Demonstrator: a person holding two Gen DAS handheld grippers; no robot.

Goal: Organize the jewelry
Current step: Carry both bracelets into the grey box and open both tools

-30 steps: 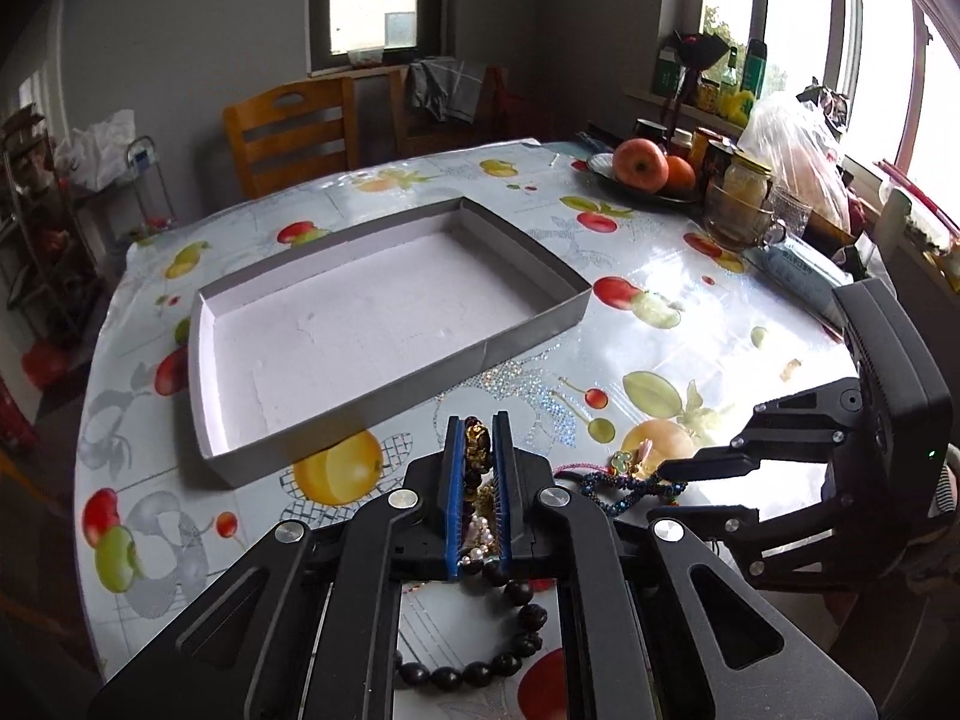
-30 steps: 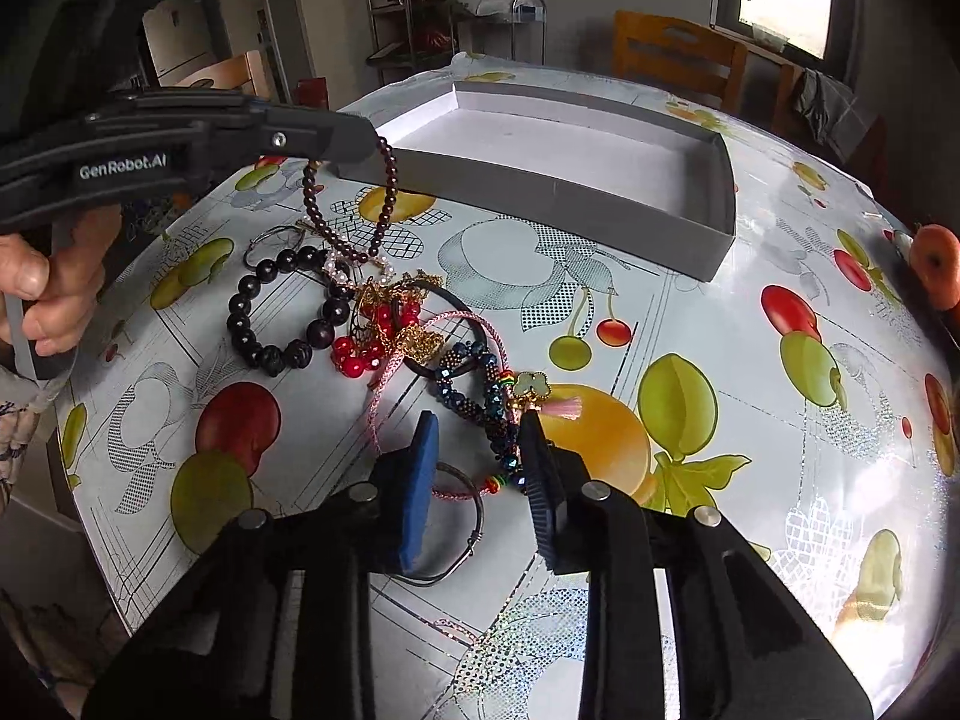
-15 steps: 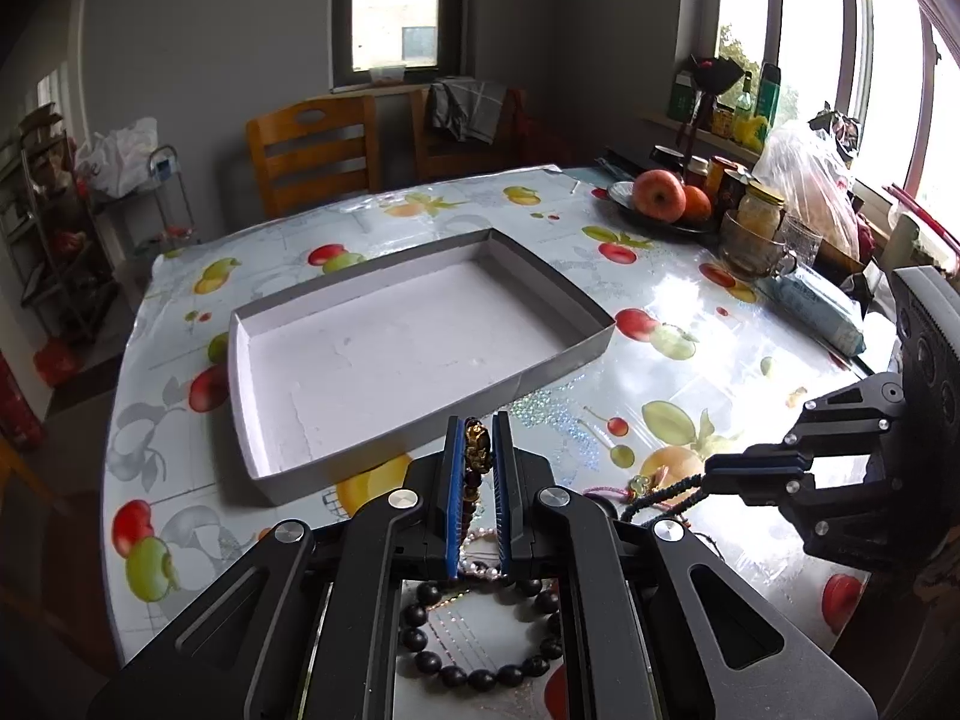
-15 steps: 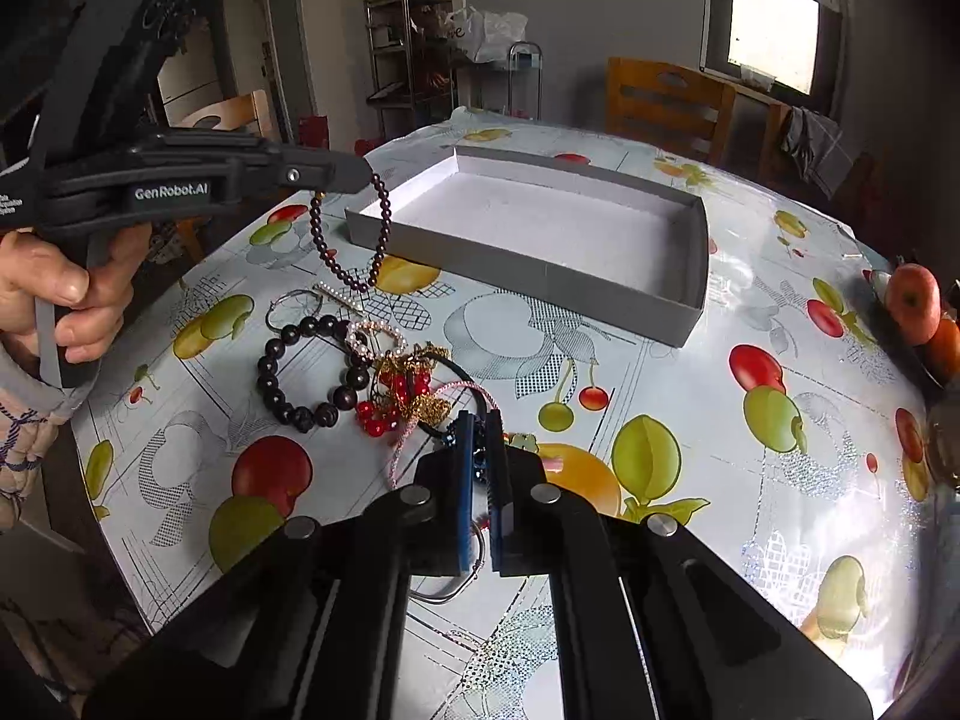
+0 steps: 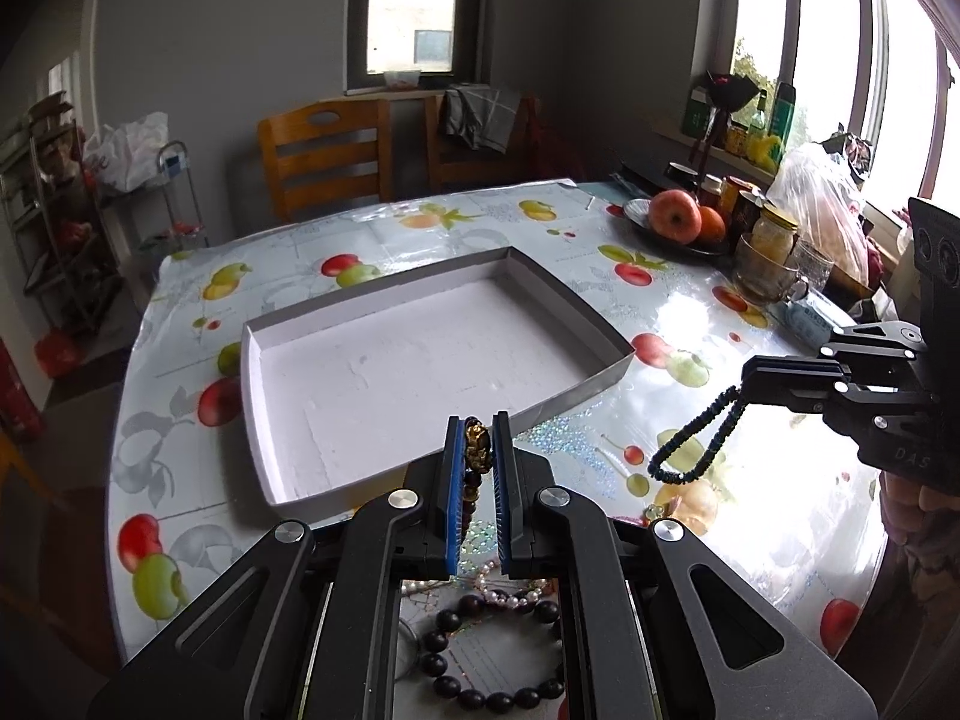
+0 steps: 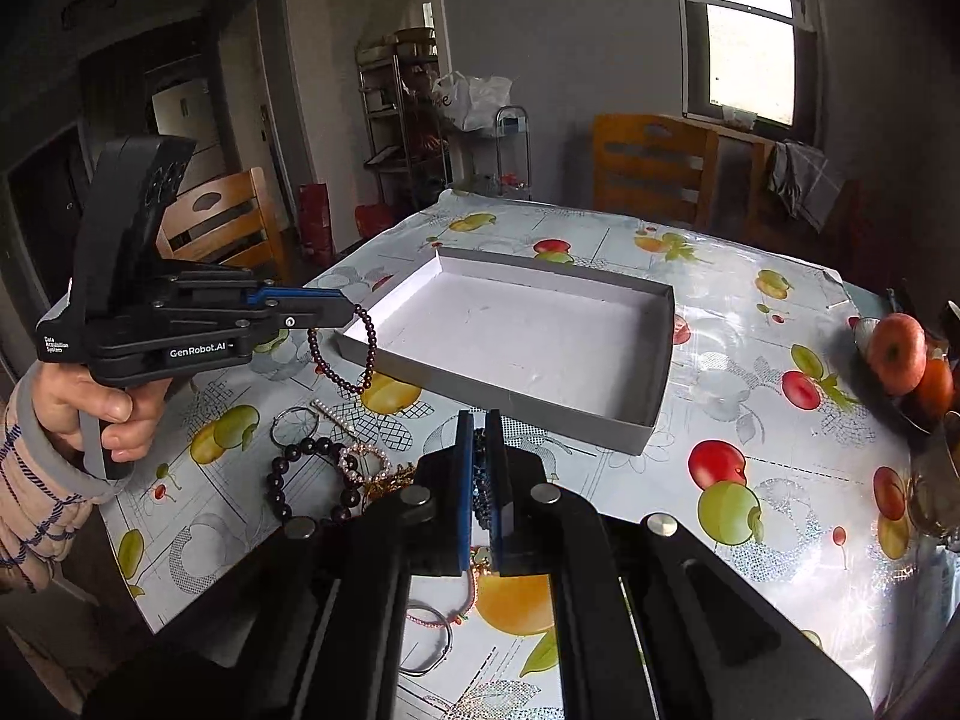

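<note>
A shallow grey box (image 5: 600, 381) with a white floor (image 6: 528, 336) lies empty on the fruit-print table. My left gripper (image 5: 478, 450) is shut on a dark red bead bracelet (image 6: 360, 360), which hangs above the table beside the box's near corner; its gold charm (image 5: 478, 447) sits between the pads. My right gripper (image 6: 478, 456) is shut on a dark blue bead bracelet (image 5: 699, 441), held in the air right of the box. A pile of other jewelry (image 6: 336, 468) lies on the table below both grippers.
A large black bead bracelet (image 5: 492, 660), a pearl piece (image 6: 360, 459) and thin rings (image 6: 291, 423) lie near the table's front edge. A plate of apples (image 5: 678, 222), jars and a glass mug (image 5: 765, 270) stand at the right. Wooden chairs (image 5: 327, 162) stand behind.
Both grippers have risen from the pile. The right gripper closed on the dark blue bracelet and lifted it. The left gripper carried the dark red bracelet up and toward the box.
</note>
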